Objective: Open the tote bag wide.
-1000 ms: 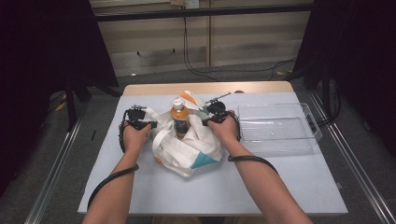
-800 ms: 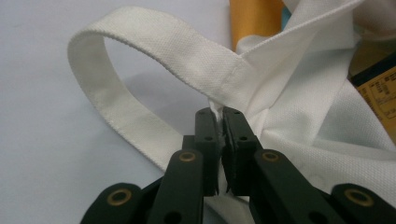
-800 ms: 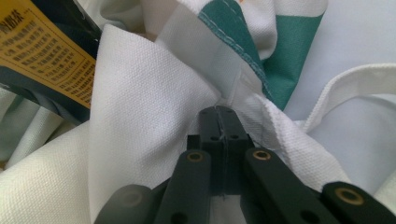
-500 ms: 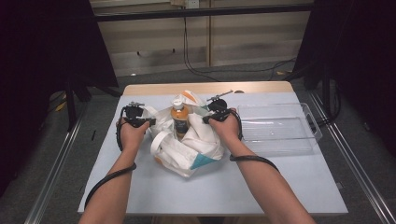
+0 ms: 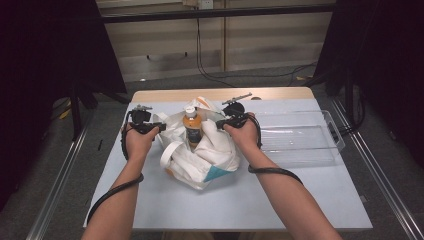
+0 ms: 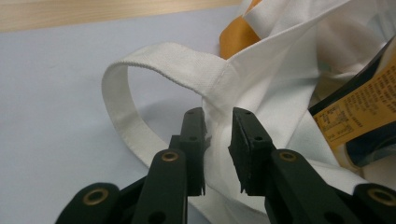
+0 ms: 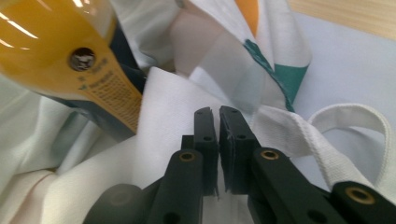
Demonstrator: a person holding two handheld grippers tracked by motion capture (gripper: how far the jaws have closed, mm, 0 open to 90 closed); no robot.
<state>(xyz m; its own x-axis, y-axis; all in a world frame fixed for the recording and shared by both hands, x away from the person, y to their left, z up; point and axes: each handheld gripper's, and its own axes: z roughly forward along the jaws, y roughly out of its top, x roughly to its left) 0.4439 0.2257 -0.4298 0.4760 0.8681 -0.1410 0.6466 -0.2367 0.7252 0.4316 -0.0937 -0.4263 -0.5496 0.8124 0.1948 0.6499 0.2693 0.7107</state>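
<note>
Working at a table [image 5: 150,210], with a white bag [image 5: 210,155] slumped between the two grippers and a bottle [image 5: 192,127] standing upright in its mouth, cap and orange shoulder clear of the cloth. Judging the job as about halfway: bag rim taken on both sides and spread, bottle exposed but not yet lifted out, or not yet covered, whichever way this is going. Left gripper [image 6: 218,140] biting the rim just beside the seam where the strap [image 6: 140,70] is sewn on, jaws a little apart with a fold of cloth between them, so holding looks likely but not firm; strap looping off to its left, bottle label off to its right. Right gripper [image 7: 218,140] pinching the opposite rim, jaws nearly closed with only a thin fold between; bottle up and to its left, a second strap [image 7: 355,135] lying loose to its right. Beyond the right gripper, well apart on the table, a clear tray [image 5: 300,137] lying open. Standing in the way: slack cloth crowding the bottle's base on both sides, and both grippers busy with the rim, leaving none free for the bottle.
</note>
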